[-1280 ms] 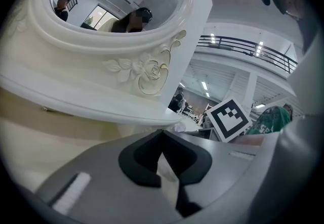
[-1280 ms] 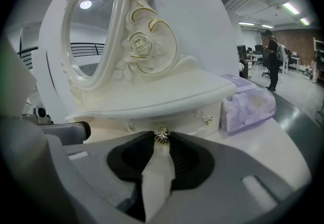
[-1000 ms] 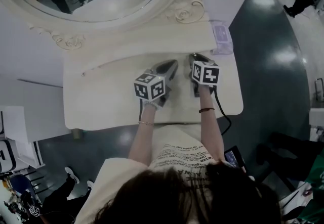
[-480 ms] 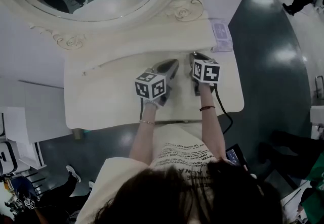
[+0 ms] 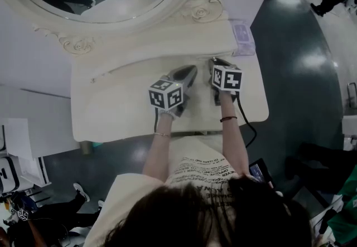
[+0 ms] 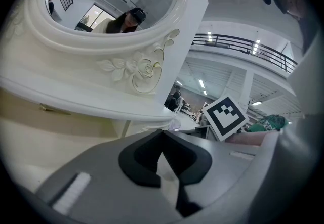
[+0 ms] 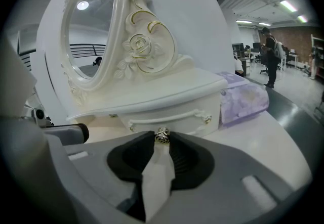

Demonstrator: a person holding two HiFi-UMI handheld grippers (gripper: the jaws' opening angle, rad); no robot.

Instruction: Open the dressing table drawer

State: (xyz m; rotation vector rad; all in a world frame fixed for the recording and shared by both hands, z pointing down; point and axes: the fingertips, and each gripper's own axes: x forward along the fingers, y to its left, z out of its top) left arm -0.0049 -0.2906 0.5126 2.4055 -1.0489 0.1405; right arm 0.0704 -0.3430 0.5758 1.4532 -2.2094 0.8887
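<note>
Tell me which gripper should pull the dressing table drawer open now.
Right. The right gripper grips the drawer knob between its jaw tips, squarely facing the drawer front. The left gripper is shut on nothing.

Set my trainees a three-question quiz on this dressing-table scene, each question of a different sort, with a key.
1. What sits between the right gripper's jaws? A. a comb B. the knob C. nothing
2. True or false: the drawer is pulled far out.
3. What lies on the table to the right of the drawer?
Key: 1 B; 2 false; 3 the purple box.
</note>
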